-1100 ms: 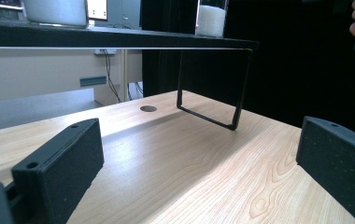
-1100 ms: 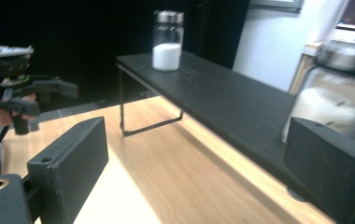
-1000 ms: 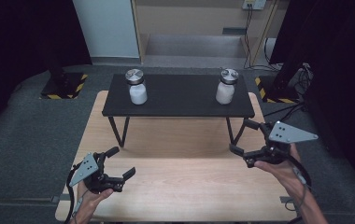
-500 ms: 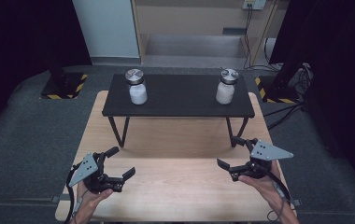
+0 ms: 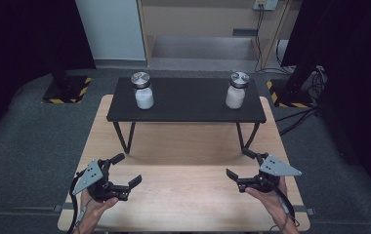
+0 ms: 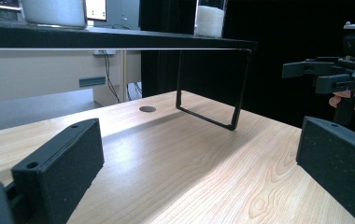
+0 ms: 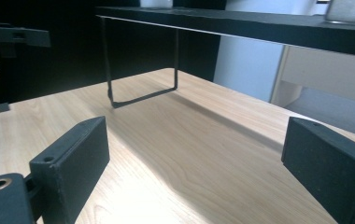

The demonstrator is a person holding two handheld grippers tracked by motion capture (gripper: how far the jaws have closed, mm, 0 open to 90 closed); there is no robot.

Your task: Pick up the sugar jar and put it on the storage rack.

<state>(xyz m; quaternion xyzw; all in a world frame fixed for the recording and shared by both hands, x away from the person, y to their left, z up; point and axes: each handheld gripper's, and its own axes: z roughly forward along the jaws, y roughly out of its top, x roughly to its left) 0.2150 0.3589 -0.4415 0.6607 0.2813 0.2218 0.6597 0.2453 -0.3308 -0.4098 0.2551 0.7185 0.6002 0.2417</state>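
Tongs open; shelf bears 2 jars.

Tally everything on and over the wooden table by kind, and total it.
Jars of white powder with metal lids: 2 (left jar, right jar)
Black raised shelf: 1
Handheld grippers: 2 (left gripper, right gripper)
Total: 5

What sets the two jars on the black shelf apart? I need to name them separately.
The left jar stands near the black shelf's left end, the right jar near its right end. The left jar looks slightly broader. Both stand upright, hold white powder and have round metal lids.
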